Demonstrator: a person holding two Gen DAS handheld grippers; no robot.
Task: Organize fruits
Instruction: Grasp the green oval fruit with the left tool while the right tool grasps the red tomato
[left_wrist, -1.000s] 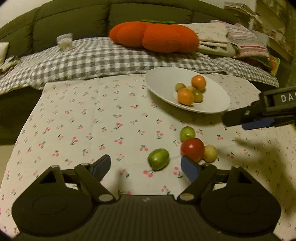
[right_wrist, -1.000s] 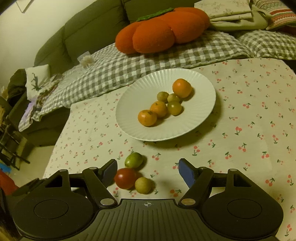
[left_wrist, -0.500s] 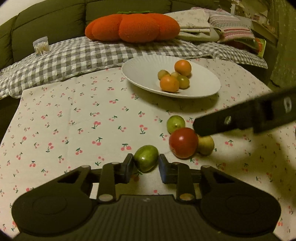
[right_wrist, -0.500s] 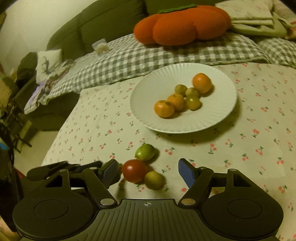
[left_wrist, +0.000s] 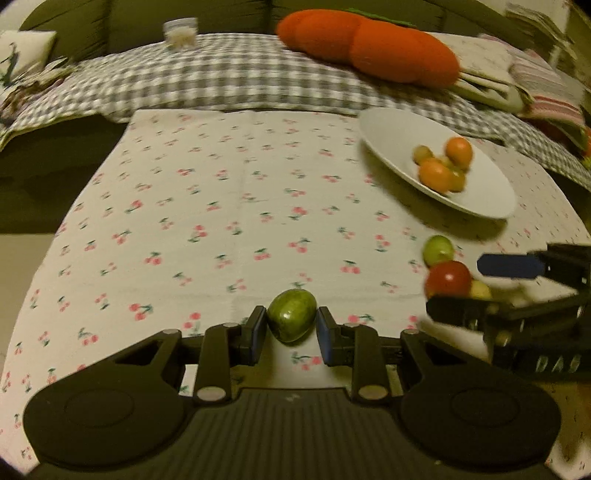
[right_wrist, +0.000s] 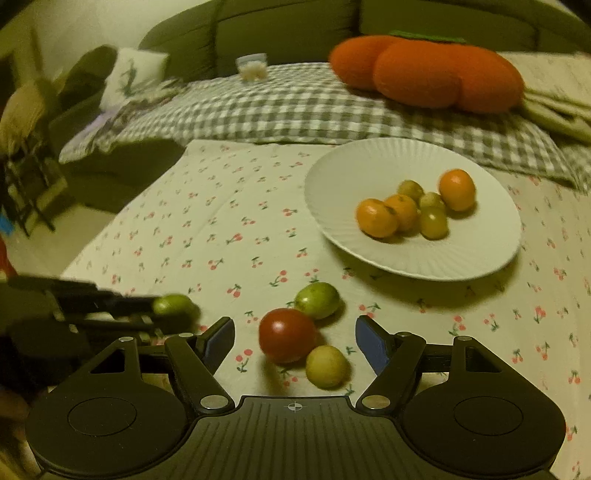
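Note:
My left gripper (left_wrist: 291, 325) is shut on a green fruit (left_wrist: 291, 315) just above the cherry-print tablecloth; it also shows in the right wrist view (right_wrist: 171, 305). My right gripper (right_wrist: 295, 341) is open around a red tomato (right_wrist: 286, 334) and a small yellow-green fruit (right_wrist: 327, 365), with another green fruit (right_wrist: 317, 300) just beyond. The white plate (right_wrist: 354, 166) holds several orange and green fruits. In the left wrist view the plate (left_wrist: 487, 199) is at the right, and the right gripper (left_wrist: 476, 286) is beside the tomato (left_wrist: 447, 277).
The tablecloth (left_wrist: 221, 206) covers the table. Behind it a sofa holds a checked blanket (left_wrist: 229, 77), an orange pumpkin cushion (right_wrist: 424, 72), folded cloths (left_wrist: 491, 74) and a small cup (right_wrist: 252, 65). The table's left edge drops to the floor (right_wrist: 33, 243).
My left gripper stays closed on the green fruit and has swung left, away from the plate. My right gripper has moved forward so the tomato and yellow fruit lie between its open fingers.

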